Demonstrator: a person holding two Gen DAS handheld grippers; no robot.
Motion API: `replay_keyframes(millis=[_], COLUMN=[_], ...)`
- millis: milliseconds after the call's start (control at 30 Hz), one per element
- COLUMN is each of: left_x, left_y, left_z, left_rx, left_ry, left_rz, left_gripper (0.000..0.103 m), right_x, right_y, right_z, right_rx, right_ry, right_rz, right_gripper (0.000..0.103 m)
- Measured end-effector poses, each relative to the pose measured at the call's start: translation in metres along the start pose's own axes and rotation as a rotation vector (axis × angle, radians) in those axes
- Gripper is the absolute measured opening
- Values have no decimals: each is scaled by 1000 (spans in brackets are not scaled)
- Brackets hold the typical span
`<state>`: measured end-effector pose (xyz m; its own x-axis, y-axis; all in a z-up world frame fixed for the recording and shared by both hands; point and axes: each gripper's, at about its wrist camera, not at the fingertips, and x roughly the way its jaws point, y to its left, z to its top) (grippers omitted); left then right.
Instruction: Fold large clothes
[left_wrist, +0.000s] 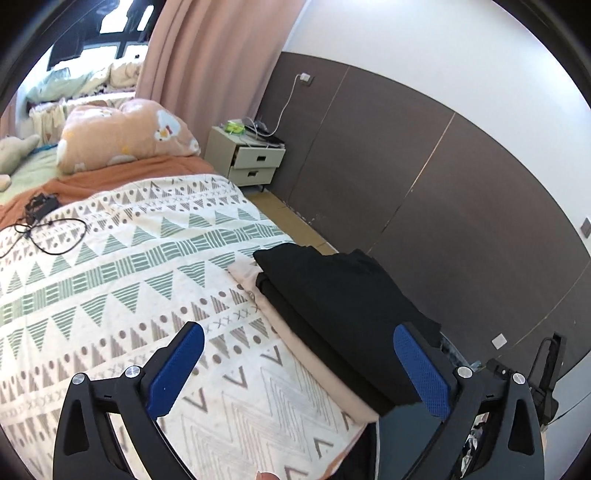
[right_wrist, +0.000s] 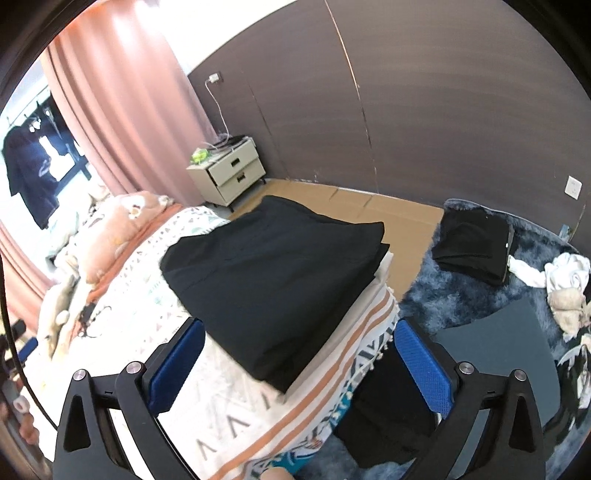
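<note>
A folded black garment lies on a folded pale pink cloth at the corner of the bed. My left gripper hangs above the bed, open wide, its blue pads bare; the black garment lies below and beyond its right finger. My right gripper is also open wide and holds nothing, hovering over the near edge of the garment and the bed's corner.
The patterned bedspread covers the bed, with a cable and black device and an orange pillow farther up. A nightstand stands by the brown wall. On the blue rug lie another folded black garment and white clothes.
</note>
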<state>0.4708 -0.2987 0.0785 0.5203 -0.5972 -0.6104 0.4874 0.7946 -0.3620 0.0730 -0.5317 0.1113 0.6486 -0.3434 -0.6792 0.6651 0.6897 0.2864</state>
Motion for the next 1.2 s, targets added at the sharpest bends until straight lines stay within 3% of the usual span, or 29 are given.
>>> replay_keyframes(millis=[367, 600, 1200], left_x=[-111, -180, -313], left_y=[12, 21, 24], left_z=[-45, -87, -227], left_rx=[20, 5, -8], left_ry=[-99, -193, -315], left_rz=[30, 78, 313], left_gripper=[103, 103, 103], right_x=[-51, -83, -145], right_y=[34, 48, 75], right_z=[-41, -83, -181], right_rx=[-64, -110, -312], right_ry=[-8, -55, -94], right_rz=[35, 109, 289], right_gripper=[103, 103, 103])
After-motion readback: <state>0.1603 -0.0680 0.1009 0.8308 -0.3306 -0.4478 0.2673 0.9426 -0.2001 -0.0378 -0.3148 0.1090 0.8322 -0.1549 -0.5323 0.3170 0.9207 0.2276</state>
